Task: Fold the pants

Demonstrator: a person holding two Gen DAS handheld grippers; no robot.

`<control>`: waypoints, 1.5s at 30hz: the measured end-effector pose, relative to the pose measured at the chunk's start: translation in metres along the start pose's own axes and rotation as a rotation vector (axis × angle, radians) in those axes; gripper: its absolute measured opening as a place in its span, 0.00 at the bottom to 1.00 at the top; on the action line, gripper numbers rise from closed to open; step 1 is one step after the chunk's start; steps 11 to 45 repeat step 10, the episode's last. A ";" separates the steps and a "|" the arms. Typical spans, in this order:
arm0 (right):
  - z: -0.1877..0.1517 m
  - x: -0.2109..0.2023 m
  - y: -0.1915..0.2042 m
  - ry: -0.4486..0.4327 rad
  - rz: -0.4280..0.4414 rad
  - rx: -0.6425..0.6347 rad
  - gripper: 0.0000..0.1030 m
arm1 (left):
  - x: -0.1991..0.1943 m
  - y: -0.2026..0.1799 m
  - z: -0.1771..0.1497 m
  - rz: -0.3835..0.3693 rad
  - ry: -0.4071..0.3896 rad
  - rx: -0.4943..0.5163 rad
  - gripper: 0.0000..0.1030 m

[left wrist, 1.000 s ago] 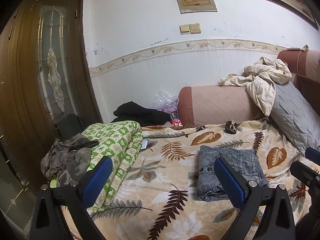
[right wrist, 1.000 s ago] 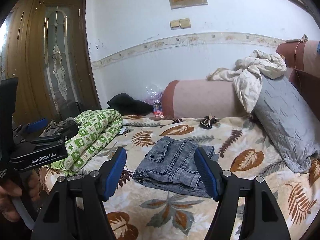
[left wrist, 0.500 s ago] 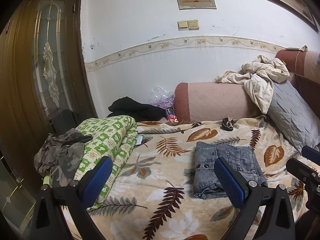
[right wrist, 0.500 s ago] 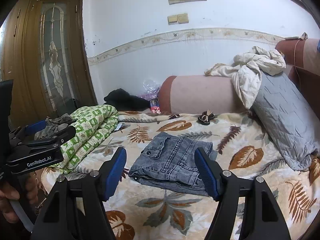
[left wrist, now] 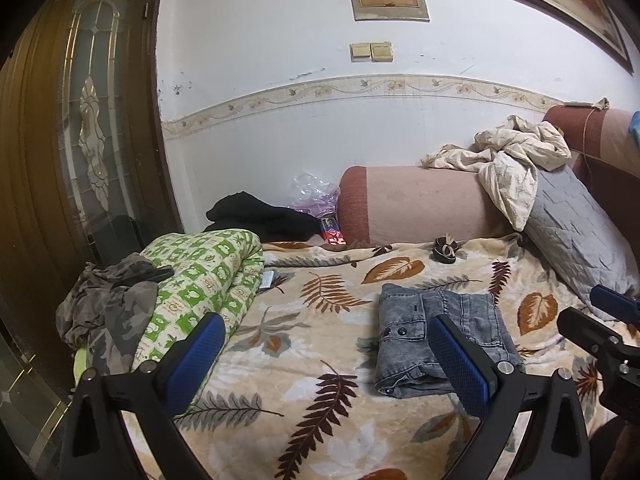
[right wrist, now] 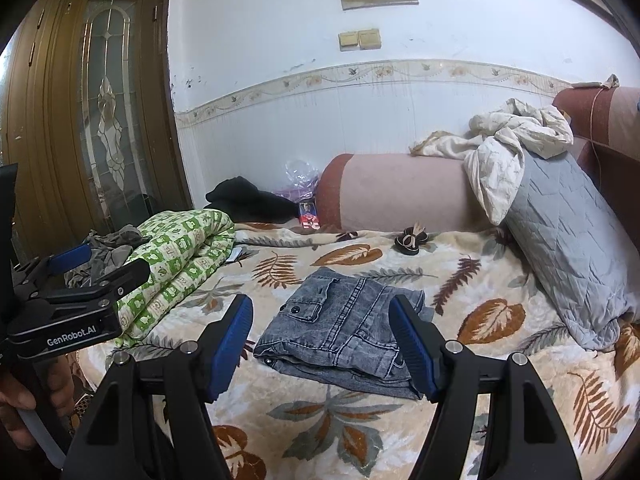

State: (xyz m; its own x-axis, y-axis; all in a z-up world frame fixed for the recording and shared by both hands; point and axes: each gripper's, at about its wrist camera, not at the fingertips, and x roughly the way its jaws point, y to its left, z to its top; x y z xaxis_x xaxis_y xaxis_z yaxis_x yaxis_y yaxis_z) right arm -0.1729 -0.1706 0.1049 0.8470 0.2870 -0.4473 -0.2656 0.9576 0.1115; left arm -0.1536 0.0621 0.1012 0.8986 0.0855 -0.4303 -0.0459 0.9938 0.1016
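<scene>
Grey denim pants (left wrist: 432,332) lie folded into a compact stack on the leaf-patterned blanket (left wrist: 312,320). They also show in the right wrist view (right wrist: 344,328). My left gripper (left wrist: 324,360) is open and empty, held above the bed's near edge to the left of the pants. My right gripper (right wrist: 324,344) is open and empty, held back from the pants, which show between its fingers. The left gripper's body appears in the right wrist view (right wrist: 76,296), and the right gripper's in the left wrist view (left wrist: 600,328).
A rolled green-and-white quilt (left wrist: 200,280) with a camouflage garment (left wrist: 108,308) lies at the left. A grey pillow (right wrist: 568,240), a pink bolster (right wrist: 400,192), a crumpled cream cloth (right wrist: 504,144), black clothing (left wrist: 260,216) and a small dark item (right wrist: 412,238) sit at the back.
Both grippers have drawn back slightly from the bed and stay open. The folded pants have not moved.
</scene>
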 end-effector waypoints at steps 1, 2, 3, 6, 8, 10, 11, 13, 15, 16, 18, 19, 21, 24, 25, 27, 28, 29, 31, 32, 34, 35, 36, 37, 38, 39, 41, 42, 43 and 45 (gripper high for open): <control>0.000 0.001 0.000 0.002 0.000 -0.002 0.69 | 0.000 0.000 0.000 -0.004 0.002 -0.002 1.00; 0.000 0.002 0.000 0.004 0.000 -0.004 0.69 | 0.001 0.000 -0.001 -0.012 0.005 -0.006 1.00; 0.000 0.004 0.000 0.007 0.000 -0.005 0.69 | 0.002 0.000 -0.001 -0.018 0.007 -0.012 1.00; -0.001 0.010 -0.001 0.016 -0.001 -0.007 0.69 | 0.005 0.000 -0.003 -0.045 0.007 -0.031 1.00; -0.002 0.014 -0.003 0.023 0.000 -0.003 0.69 | 0.009 -0.001 -0.005 -0.074 0.012 -0.041 1.00; -0.004 0.019 -0.006 0.031 -0.004 0.001 0.69 | 0.019 -0.003 -0.008 -0.092 0.038 -0.048 1.00; -0.004 0.019 -0.006 0.031 -0.004 0.001 0.69 | 0.019 -0.003 -0.008 -0.092 0.038 -0.048 1.00; -0.004 0.019 -0.006 0.031 -0.004 0.001 0.69 | 0.019 -0.003 -0.008 -0.092 0.038 -0.048 1.00; -0.004 0.019 -0.006 0.031 -0.004 0.001 0.69 | 0.019 -0.003 -0.008 -0.092 0.038 -0.048 1.00; -0.004 0.019 -0.006 0.031 -0.004 0.001 0.69 | 0.019 -0.003 -0.008 -0.092 0.038 -0.048 1.00; -0.004 0.019 -0.006 0.031 -0.004 0.001 0.69 | 0.019 -0.003 -0.008 -0.092 0.038 -0.048 1.00; -0.004 0.019 -0.006 0.031 -0.004 0.001 0.69 | 0.019 -0.003 -0.008 -0.092 0.038 -0.048 1.00; -0.004 0.019 -0.006 0.031 -0.004 0.001 0.69 | 0.019 -0.003 -0.008 -0.092 0.038 -0.048 1.00; -0.004 0.019 -0.006 0.031 -0.004 0.001 0.69 | 0.019 -0.003 -0.008 -0.092 0.038 -0.048 1.00; -0.004 0.019 -0.006 0.031 -0.004 0.001 0.69 | 0.019 -0.003 -0.008 -0.092 0.038 -0.048 1.00; -0.004 0.019 -0.006 0.031 -0.004 0.001 0.69 | 0.019 -0.003 -0.008 -0.092 0.038 -0.048 1.00; -0.004 0.019 -0.006 0.031 -0.004 0.001 0.69 | 0.019 -0.003 -0.008 -0.092 0.038 -0.048 1.00; -0.004 0.019 -0.006 0.031 -0.004 0.001 0.69 | 0.019 -0.003 -0.008 -0.092 0.038 -0.048 1.00; -0.004 0.019 -0.006 0.031 -0.004 0.001 0.69 | 0.019 -0.003 -0.008 -0.092 0.038 -0.048 1.00; -0.004 0.019 -0.006 0.031 -0.004 0.001 0.69 | 0.019 -0.003 -0.008 -0.092 0.038 -0.048 1.00; -0.004 0.019 -0.006 0.031 -0.004 0.001 0.69 | 0.019 -0.003 -0.008 -0.092 0.038 -0.048 1.00; -0.004 0.019 -0.006 0.031 -0.004 0.001 0.69 | 0.019 -0.003 -0.008 -0.092 0.038 -0.048 1.00; -0.004 0.019 -0.006 0.031 -0.004 0.001 0.69 | 0.019 -0.003 -0.008 -0.092 0.038 -0.048 1.00; -0.004 0.019 -0.006 0.031 -0.004 0.001 0.69 | 0.019 -0.003 -0.008 -0.092 0.038 -0.048 1.00; -0.004 0.019 -0.006 0.031 -0.004 0.001 0.69 | 0.019 -0.003 -0.008 -0.092 0.038 -0.048 1.00; -0.004 0.019 -0.006 0.031 -0.004 0.001 0.69 | 0.019 -0.003 -0.008 -0.092 0.038 -0.048 1.00; -0.004 0.019 -0.006 0.031 -0.004 0.001 0.69 | 0.019 -0.003 -0.008 -0.092 0.038 -0.048 1.00; -0.004 0.019 -0.006 0.031 -0.004 0.001 0.69 | 0.019 -0.003 -0.008 -0.092 0.038 -0.048 1.00; -0.004 0.019 -0.006 0.031 -0.004 0.001 0.69 | 0.019 -0.003 -0.008 -0.092 0.038 -0.048 1.00; -0.004 0.019 -0.006 0.031 -0.004 0.001 0.69 | 0.019 -0.003 -0.008 -0.092 0.038 -0.048 1.00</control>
